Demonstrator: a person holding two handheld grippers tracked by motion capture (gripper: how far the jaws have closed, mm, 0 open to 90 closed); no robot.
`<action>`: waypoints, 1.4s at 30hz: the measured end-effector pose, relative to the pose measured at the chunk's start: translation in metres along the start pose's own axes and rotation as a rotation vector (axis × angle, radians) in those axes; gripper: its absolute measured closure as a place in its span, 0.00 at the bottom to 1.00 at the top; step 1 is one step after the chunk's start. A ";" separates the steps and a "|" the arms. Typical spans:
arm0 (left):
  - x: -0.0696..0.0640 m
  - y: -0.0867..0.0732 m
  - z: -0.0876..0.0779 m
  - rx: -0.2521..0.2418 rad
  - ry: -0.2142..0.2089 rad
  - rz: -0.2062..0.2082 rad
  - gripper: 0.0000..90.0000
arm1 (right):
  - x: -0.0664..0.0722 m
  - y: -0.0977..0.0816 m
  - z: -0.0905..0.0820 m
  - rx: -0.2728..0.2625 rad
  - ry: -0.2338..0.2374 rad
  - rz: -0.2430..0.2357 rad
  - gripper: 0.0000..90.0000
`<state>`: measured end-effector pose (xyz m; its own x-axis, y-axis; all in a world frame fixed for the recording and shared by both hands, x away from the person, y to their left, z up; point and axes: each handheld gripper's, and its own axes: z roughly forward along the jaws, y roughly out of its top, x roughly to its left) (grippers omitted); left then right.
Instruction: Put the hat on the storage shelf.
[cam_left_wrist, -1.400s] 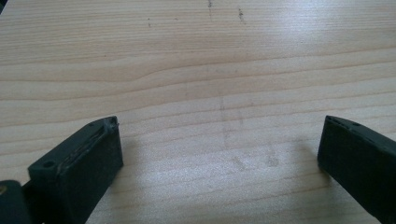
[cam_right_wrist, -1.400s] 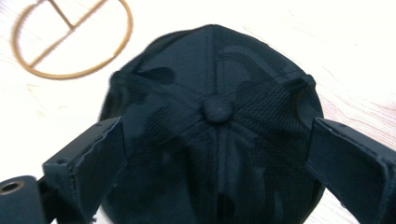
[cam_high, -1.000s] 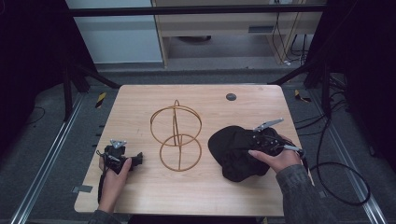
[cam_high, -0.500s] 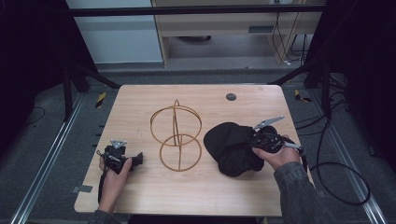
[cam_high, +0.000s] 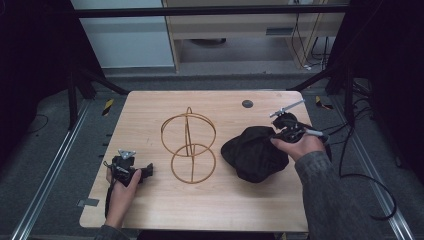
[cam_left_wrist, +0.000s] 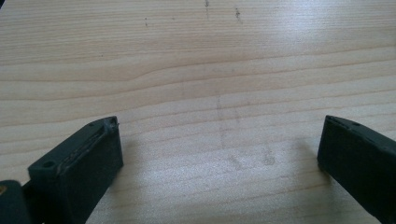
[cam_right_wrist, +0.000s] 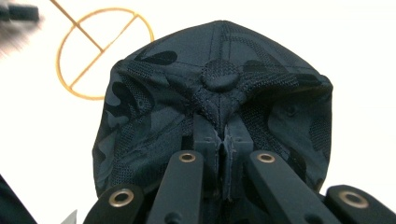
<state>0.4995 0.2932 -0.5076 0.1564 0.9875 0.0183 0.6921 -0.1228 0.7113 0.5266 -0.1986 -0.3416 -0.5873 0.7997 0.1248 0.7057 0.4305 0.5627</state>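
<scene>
A dark camouflage cap (cam_high: 255, 152) lies right of centre on the wooden table (cam_high: 150, 107). My right gripper (cam_high: 276, 134) is shut on a fold of cloth near the cap's crown button; its jaws have just been closing on that cloth. In the right gripper view the cap (cam_right_wrist: 219, 79) hangs bunched from the right gripper (cam_right_wrist: 223, 130), lifted on that side. A gold wire stand (cam_high: 190, 142) of two hoops stands mid-table, also visible as a gold wire stand (cam_right_wrist: 102, 51) behind the cap. My left gripper (cam_high: 147, 170) rests open at the front left, and the left gripper (cam_left_wrist: 219, 140) has bare wood between its jaws.
A small dark disc (cam_high: 247, 104) sits near the table's far edge. Metal rails run along both sides of the table, and cables trail on the floor at the right.
The right gripper has pinched the cap's crown and risen, pulling the cloth up into a bunch. The left hand has stayed where it was.
</scene>
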 end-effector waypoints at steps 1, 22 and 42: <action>0.000 0.000 0.000 0.000 0.000 0.000 0.00 | 0.000 0.010 -0.008 -0.004 -0.011 0.001 0.97; 0.000 0.000 0.000 -0.002 0.000 -0.004 0.00 | 0.013 0.101 -0.085 -0.210 -0.042 0.024 0.97; 0.000 0.000 0.000 -0.002 0.000 -0.004 0.00 | 0.042 0.131 -0.110 -0.313 0.000 -0.010 0.97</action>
<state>0.4996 0.2928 -0.5077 0.1541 0.9879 0.0157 0.6910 -0.1191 0.7130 0.5504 -0.1550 -0.1727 -0.5937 0.7960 0.1178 0.5433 0.2886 0.7884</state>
